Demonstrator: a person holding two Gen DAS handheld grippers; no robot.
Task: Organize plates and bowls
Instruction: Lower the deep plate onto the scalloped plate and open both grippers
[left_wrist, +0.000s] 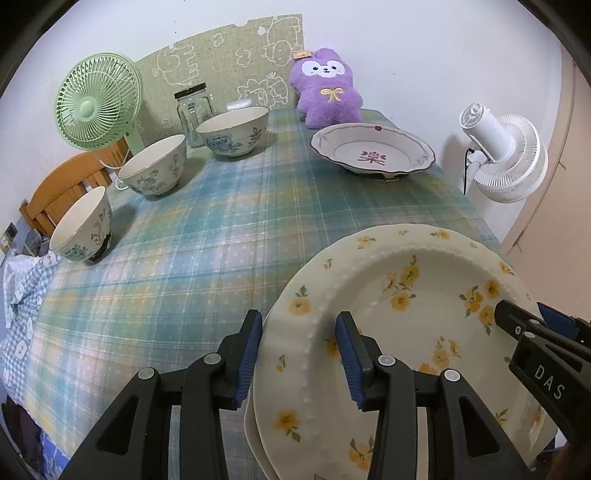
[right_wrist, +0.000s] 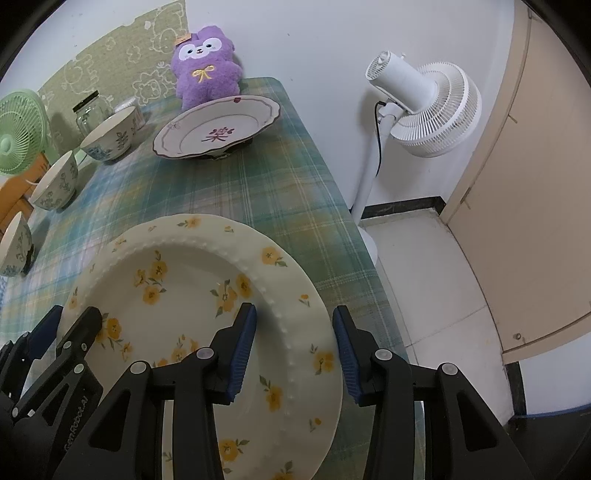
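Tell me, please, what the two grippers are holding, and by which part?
Neither grips yet: the left gripper and right gripper are open, each straddling the opposite rim of the yellow-flowered plate.

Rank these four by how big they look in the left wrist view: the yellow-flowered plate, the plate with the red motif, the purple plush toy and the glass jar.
1. Yellow-flowered plate, largest by far, though it is nearest the camera.
2. Plate with the red motif.
3. Purple plush toy, fairly close to that plate, so this order is unsure.
4. Glass jar, smallest.
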